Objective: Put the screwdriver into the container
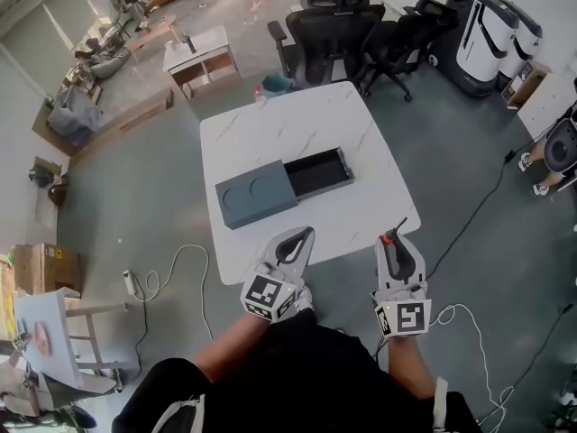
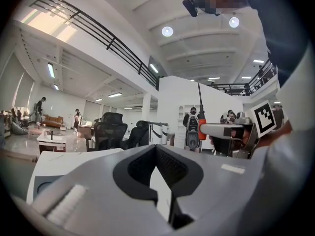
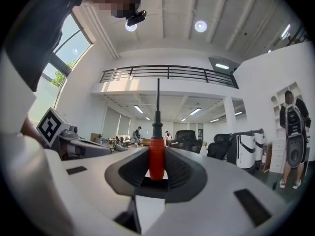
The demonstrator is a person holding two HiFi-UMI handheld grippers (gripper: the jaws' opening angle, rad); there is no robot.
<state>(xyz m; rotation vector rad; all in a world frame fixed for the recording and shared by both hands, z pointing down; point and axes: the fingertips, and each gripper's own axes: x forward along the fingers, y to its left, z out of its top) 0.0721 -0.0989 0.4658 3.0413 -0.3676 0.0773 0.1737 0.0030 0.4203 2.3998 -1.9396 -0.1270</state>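
A grey container [image 1: 255, 194] lies on the white table [image 1: 270, 124], with its dark drawer [image 1: 317, 171] pulled out to the right. My right gripper [image 1: 395, 242] hovers over the table's near right edge, shut on the screwdriver [image 1: 393, 236]. In the right gripper view the red handle [image 3: 156, 157] is clamped upright between the pads and the black shaft points up. My left gripper [image 1: 294, 242] sits at the near edge in front of the container. Its jaws [image 2: 156, 147] meet at the tips with nothing between them. The left gripper view also shows the screwdriver [image 2: 201, 126].
Black office chairs [image 1: 335, 23] stand behind the table and a small teal object [image 1: 276, 84] sits at its far edge. A white machine [image 1: 491, 36] is at the back right, near a person's legs [image 1: 548, 156]. Cables [image 1: 171, 269] run over the floor on both sides.
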